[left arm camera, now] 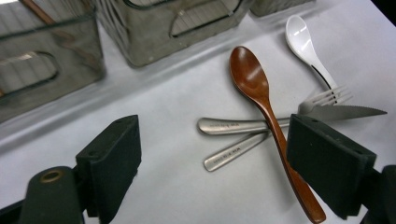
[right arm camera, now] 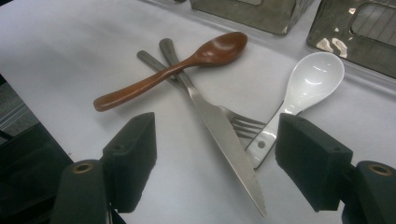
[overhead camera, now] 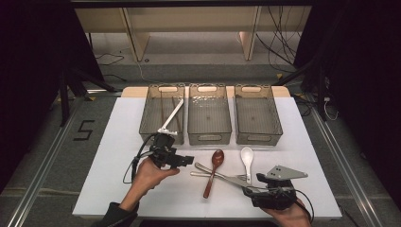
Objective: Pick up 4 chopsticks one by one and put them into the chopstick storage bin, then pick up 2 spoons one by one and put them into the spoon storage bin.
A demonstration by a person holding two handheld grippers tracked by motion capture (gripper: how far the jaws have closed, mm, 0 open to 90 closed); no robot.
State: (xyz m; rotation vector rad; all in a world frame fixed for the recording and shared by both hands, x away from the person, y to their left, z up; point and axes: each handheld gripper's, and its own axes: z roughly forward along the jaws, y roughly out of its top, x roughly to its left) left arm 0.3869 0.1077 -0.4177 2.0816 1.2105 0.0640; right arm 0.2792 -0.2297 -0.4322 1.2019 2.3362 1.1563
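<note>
both tools gape wide, empty; right tool (right arm camera: 215,154) nearing knife (right arm camera: 224,135) could jostle the crossed wooden spoon (right arm camera: 177,67) and fork (right arm camera: 245,125).

Glossy brown wooden spoon (left arm camera: 261,107) is catching light beside a shiny white ceramic-looking spoon (left arm camera: 306,46), brushed-metal knife (right arm camera: 219,135) and fork (right arm camera: 233,122) are lying on matt white table (overhead camera: 118,142), bins (overhead camera: 209,113) looking translucent smoky plastic.

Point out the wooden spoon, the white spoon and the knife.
wooden spoon (left arm camera: 249,72), left gripper view, on its bowl.
white spoon (right arm camera: 314,77), right gripper view, on its bowl.
knife (right arm camera: 224,135), right gripper view, on its blade.
</note>
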